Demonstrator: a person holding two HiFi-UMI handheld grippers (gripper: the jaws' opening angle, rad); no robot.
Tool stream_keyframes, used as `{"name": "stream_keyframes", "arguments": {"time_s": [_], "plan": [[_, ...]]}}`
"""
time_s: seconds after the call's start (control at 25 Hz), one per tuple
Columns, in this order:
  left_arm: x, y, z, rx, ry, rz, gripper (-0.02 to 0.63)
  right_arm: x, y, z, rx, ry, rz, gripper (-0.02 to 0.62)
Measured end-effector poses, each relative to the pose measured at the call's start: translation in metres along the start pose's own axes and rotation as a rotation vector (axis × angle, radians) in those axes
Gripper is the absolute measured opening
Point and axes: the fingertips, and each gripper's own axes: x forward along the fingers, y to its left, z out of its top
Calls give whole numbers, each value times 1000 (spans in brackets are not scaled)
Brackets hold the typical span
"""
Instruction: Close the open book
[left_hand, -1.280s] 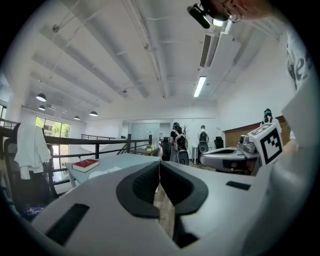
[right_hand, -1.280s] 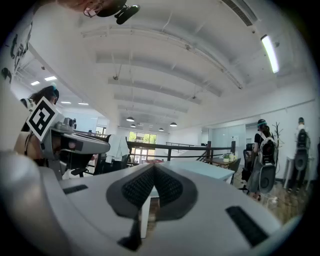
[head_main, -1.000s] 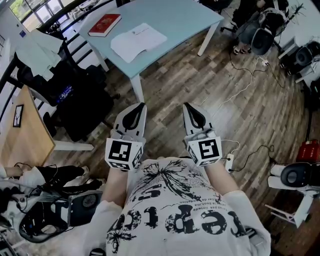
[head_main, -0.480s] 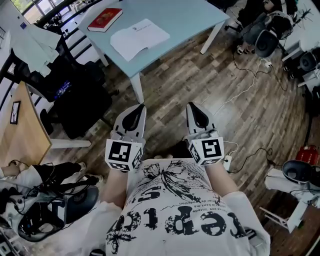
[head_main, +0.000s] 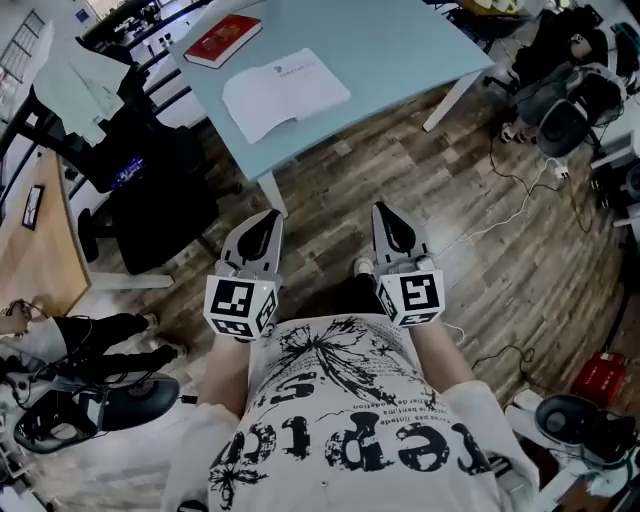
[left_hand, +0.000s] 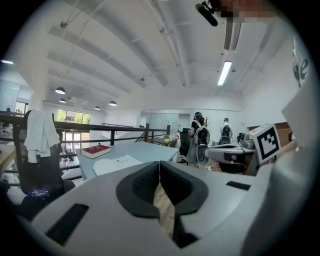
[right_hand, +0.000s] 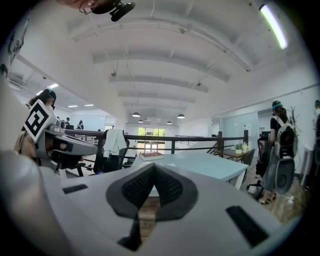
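Observation:
The open book (head_main: 285, 93) lies flat with white pages up on the pale blue table (head_main: 400, 50), a little in from its near corner. It also shows low in the left gripper view as the open book (left_hand: 117, 162). A closed red book (head_main: 223, 40) lies beyond it; the right gripper view shows that red book (right_hand: 151, 156) too. My left gripper (head_main: 262, 228) and right gripper (head_main: 393, 222) hang side by side over the wooden floor, short of the table, both shut and empty. Their tips (left_hand: 159, 162) (right_hand: 152, 167) point towards the table.
A black office chair (head_main: 150, 190) draped with a white garment (head_main: 75, 85) stands left of the table. A wooden desk (head_main: 40, 250) is further left. Cables, bags and gear (head_main: 570, 110) lie on the floor at right. Two people (left_hand: 200, 142) stand beyond the table.
The table and open book have drawn nearer and slid right in the head view as the person walks forward. Both grippers stay shut, side by side.

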Motion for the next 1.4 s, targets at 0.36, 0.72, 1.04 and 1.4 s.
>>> {"name": "stream_keyframes", "arguments": {"time_s": [0.36,0.72,1.04,1.4], "plan": [[128,-9,21,-116,-23,210,19,76,-128,8,-51,15,173,11],[191,-4,9,-203,24,342,18,145,-179,-15,-29,83,312,11],[237,53,-6,-262,64,434,19,238,-184,-15,-40,92,381,11],[277,136,-18,-325,93,549,19,351,-158,-3,-86,89,512,11]]}}
